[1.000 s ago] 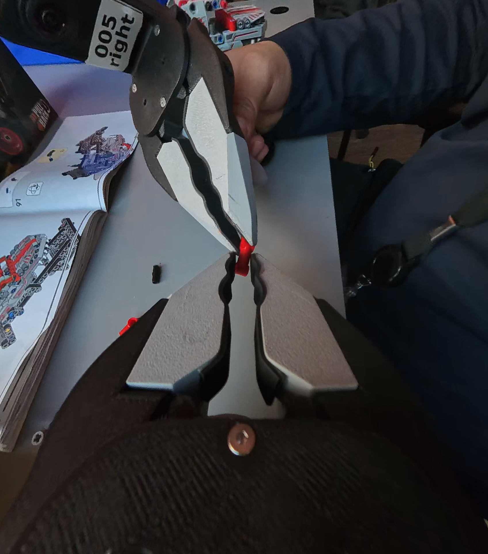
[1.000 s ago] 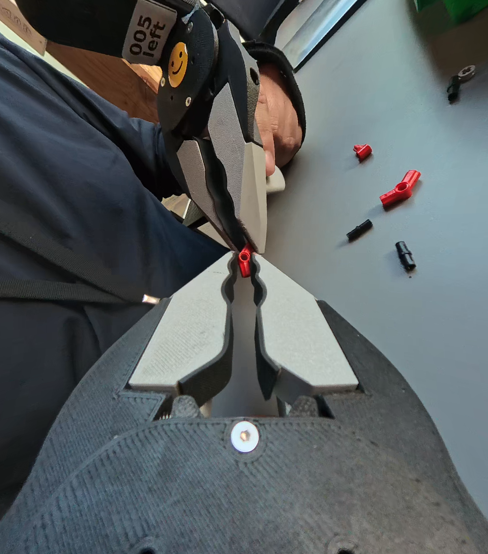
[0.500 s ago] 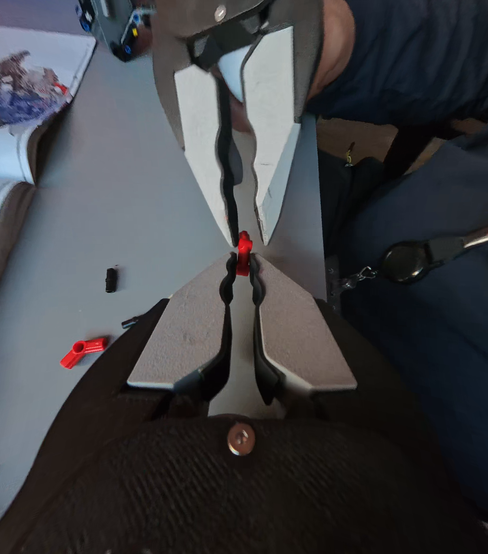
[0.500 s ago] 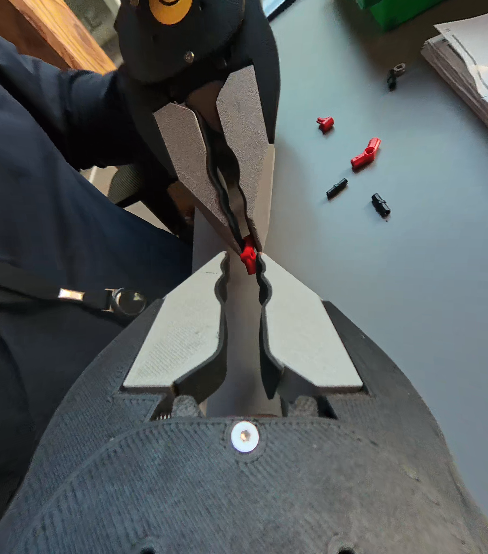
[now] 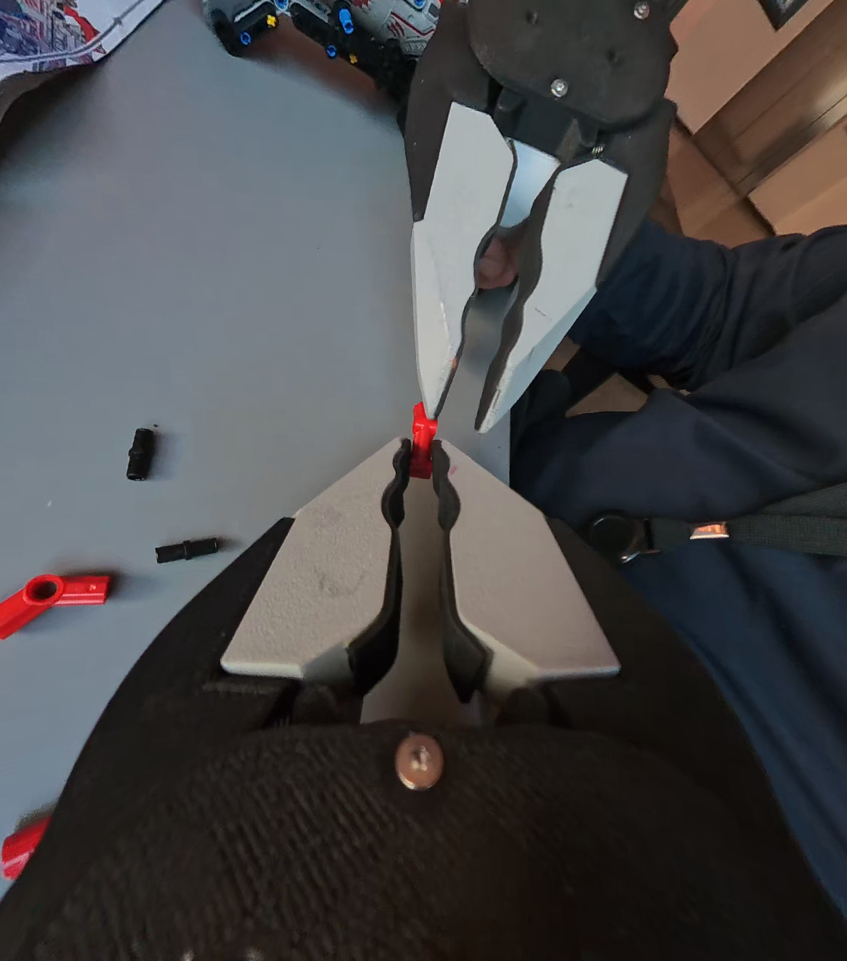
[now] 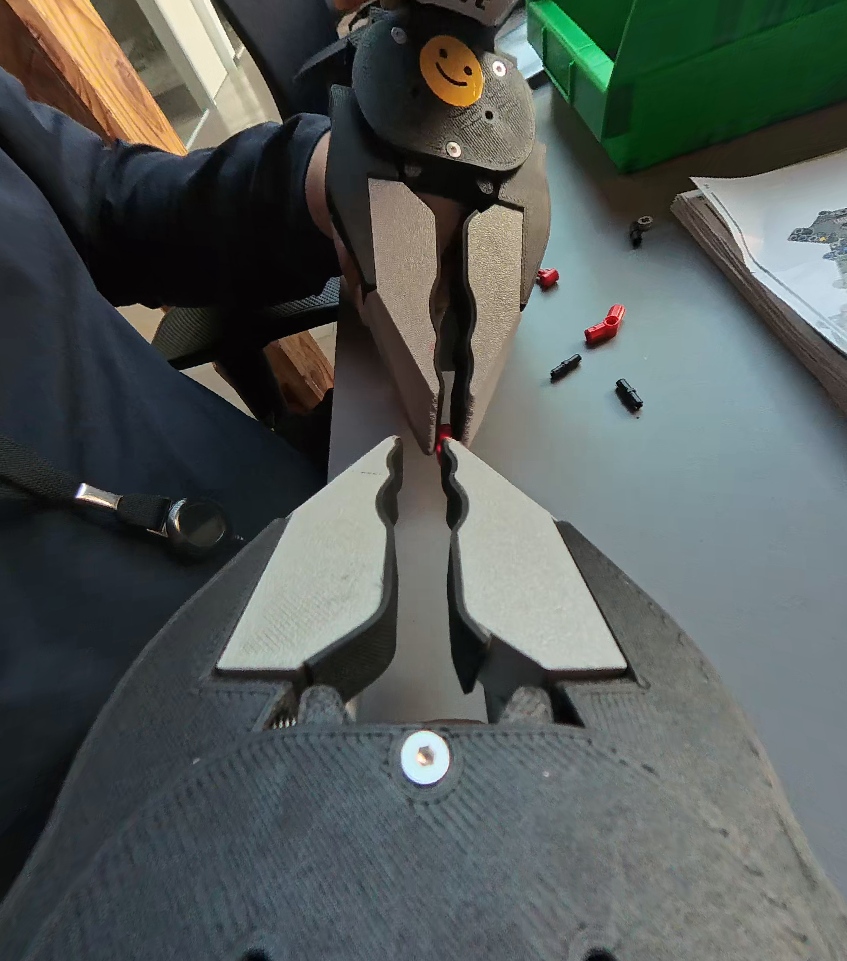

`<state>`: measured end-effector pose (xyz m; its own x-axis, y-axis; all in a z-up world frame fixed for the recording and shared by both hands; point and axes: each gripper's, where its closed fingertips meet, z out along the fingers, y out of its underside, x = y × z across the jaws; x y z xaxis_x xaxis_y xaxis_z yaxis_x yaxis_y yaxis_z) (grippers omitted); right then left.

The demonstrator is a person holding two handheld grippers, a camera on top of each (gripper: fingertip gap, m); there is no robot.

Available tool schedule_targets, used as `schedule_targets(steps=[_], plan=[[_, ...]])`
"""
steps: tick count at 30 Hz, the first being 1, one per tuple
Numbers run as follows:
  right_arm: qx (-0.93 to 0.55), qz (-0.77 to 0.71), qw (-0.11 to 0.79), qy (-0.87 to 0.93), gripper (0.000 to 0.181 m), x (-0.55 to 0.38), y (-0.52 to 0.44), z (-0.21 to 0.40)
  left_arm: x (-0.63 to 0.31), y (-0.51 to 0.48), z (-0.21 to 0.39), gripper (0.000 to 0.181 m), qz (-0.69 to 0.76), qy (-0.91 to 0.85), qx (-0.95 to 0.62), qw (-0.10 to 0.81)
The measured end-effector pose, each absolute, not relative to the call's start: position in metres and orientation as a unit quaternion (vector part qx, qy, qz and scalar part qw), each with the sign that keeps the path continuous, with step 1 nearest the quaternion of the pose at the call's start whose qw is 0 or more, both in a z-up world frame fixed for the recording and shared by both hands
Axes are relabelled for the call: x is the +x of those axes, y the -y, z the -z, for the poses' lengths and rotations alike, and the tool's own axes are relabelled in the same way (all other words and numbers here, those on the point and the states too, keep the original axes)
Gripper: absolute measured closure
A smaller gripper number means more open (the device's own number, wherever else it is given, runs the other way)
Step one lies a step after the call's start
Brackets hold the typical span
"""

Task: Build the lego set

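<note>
Two grippers meeting off the desk (image 5: 203, 260) edge: we are pinching the red piece (image 5: 420, 451) in the left gripper (image 5: 419, 447), while the right gripper (image 6: 419, 448), fingers parted and empty, is nudging it straight.

A green plastic bin (image 6: 723, 78) sits at the far end of the grey table (image 6: 671, 572). Off the table's edge, a wooden post (image 6: 62, 67) stands behind the person's dark blue sleeve (image 6: 177, 208). A black strap (image 6: 10, 483) with 1 metal clasp crosses the jacket (image 5: 801, 676) and ends in a round black reel (image 6: 196, 528). Tan wall panels (image 5: 801, 114) fill the background.
</note>
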<state>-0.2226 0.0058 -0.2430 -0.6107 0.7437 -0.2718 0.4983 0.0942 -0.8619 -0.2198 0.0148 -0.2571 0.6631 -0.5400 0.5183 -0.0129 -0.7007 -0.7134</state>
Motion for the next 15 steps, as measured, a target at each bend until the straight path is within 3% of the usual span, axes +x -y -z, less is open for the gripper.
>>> schedule_targets(steps=[15], plan=[[-0.373, -0.54, 0.164, 0.737, 0.166, -0.233, -0.01, 0.23, -0.265, -0.013, 0.228, 0.177, 0.395, -0.061, -0.797, 0.453]])
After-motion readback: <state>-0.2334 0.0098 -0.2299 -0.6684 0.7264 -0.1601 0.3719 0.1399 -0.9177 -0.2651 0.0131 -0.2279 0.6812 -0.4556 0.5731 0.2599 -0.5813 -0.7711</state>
